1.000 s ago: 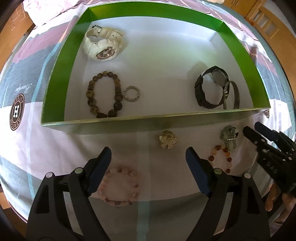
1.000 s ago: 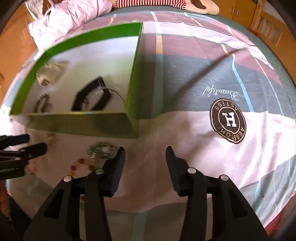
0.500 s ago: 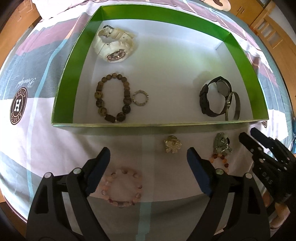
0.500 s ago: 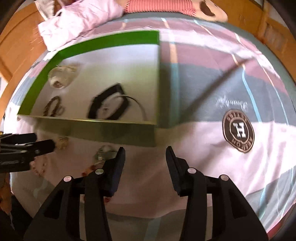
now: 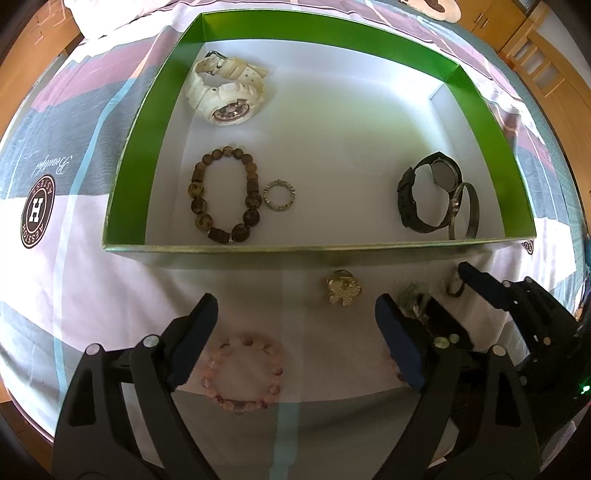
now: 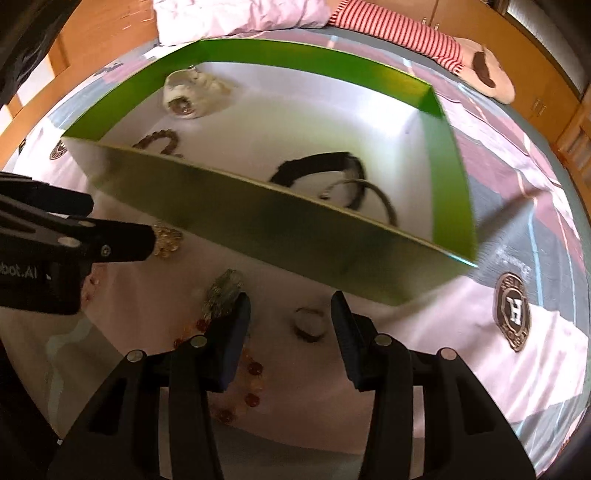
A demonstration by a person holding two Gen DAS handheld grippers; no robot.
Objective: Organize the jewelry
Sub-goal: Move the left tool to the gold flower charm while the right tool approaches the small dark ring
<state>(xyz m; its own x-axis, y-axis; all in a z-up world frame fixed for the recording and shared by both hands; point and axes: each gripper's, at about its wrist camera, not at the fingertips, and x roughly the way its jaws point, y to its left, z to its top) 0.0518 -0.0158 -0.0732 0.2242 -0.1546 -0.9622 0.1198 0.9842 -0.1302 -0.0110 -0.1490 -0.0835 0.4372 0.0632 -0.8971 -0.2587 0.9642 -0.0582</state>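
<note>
A green-walled box on the bed holds a white watch, a brown bead bracelet, a small ring, a black watch and a thin bangle. In front of the box lie a pink bead bracelet, a gold flower piece, a silver charm and an amber bead bracelet. A small ring lies between my right fingers. My left gripper is open above the pink bracelet. My right gripper is open, low over the small ring.
The box stands on a patchwork bedspread with round logo prints. A pink pillow and a striped plush toy lie at the head of the bed. Wooden furniture stands at the far right.
My right gripper has swung left toward the jewelry in front of the box and now straddles the small ring. My left gripper has drawn back slightly and stays open.
</note>
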